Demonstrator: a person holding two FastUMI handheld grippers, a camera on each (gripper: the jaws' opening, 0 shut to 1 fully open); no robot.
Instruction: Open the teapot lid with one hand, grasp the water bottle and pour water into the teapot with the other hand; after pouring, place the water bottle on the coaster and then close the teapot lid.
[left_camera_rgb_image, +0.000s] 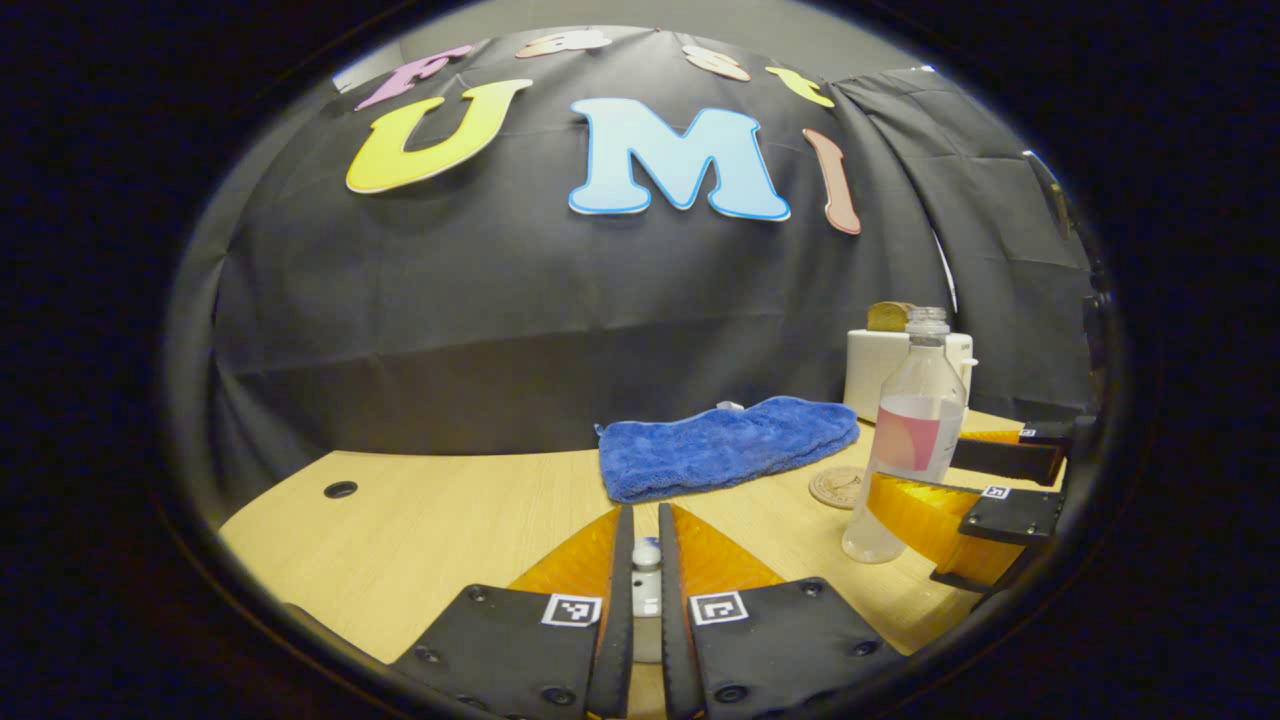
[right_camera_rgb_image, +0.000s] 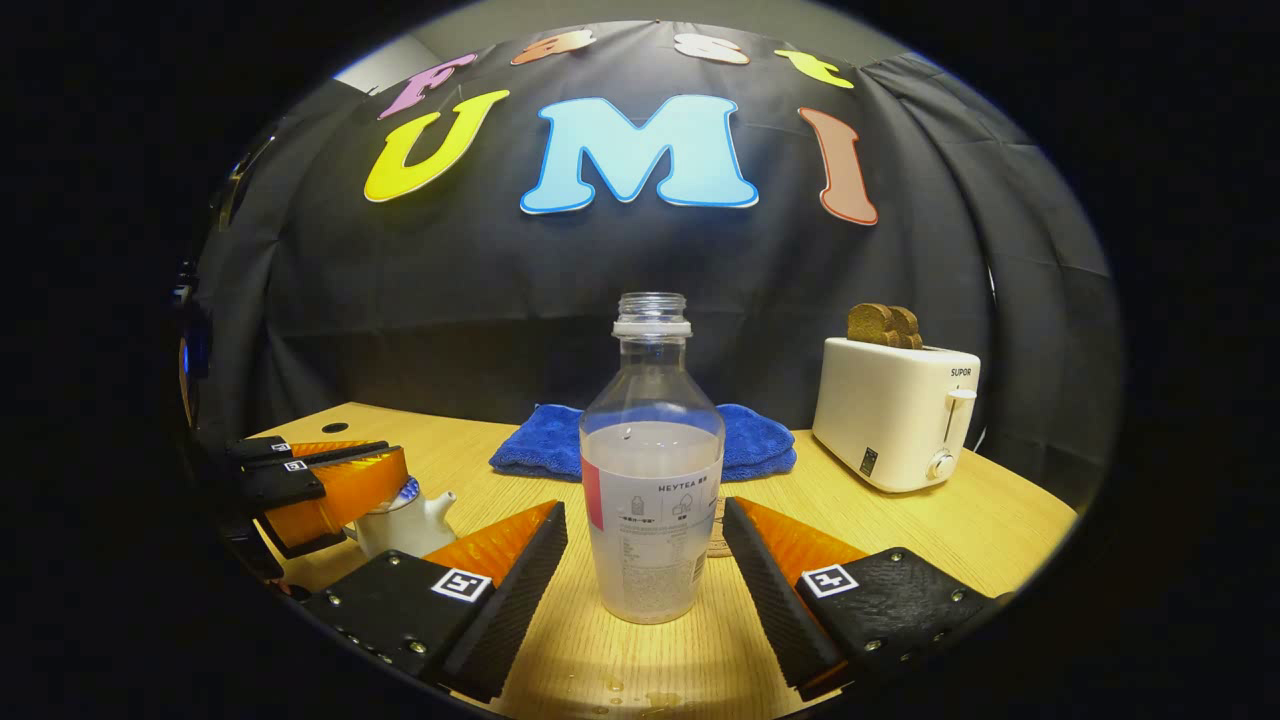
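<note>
Left gripper (left_camera_rgb_image: 646, 560): jaws pressed onto the teapot lid knob (left_camera_rgb_image: 647, 552). Right gripper (right_camera_rgb_image: 645, 545): jaws apart, flanking the uncapped water bottle (right_camera_rgb_image: 652, 480), upright on the counter (right_camera_rgb_image: 960, 520). Teapot (right_camera_rgb_image: 405, 520) under left gripper. Coaster (left_camera_rgb_image: 836, 487) just behind bottle, blue towel (left_camera_rgb_image: 725, 445) beyond.

You have one water bottle (right_camera_rgb_image: 652, 470) in front of you, uncapped and partly filled. There is one teapot (right_camera_rgb_image: 405, 520), white with a single spout, and one lid knob (left_camera_rgb_image: 647, 552) sits between your left fingers. One blue towel (right_camera_rgb_image: 745, 440) lies folded on the worktop (right_camera_rgb_image: 1000, 520). You can count one round coaster (left_camera_rgb_image: 836, 487) and one white toaster (right_camera_rgb_image: 895, 410), with two slices of toast (right_camera_rgb_image: 885, 324) standing in it. One round hole (left_camera_rgb_image: 340, 489) is cut in the worktop. You hold two grippers, the left gripper (left_camera_rgb_image: 646, 530) and the right gripper (right_camera_rgb_image: 645, 540), each with two fingers.
</note>
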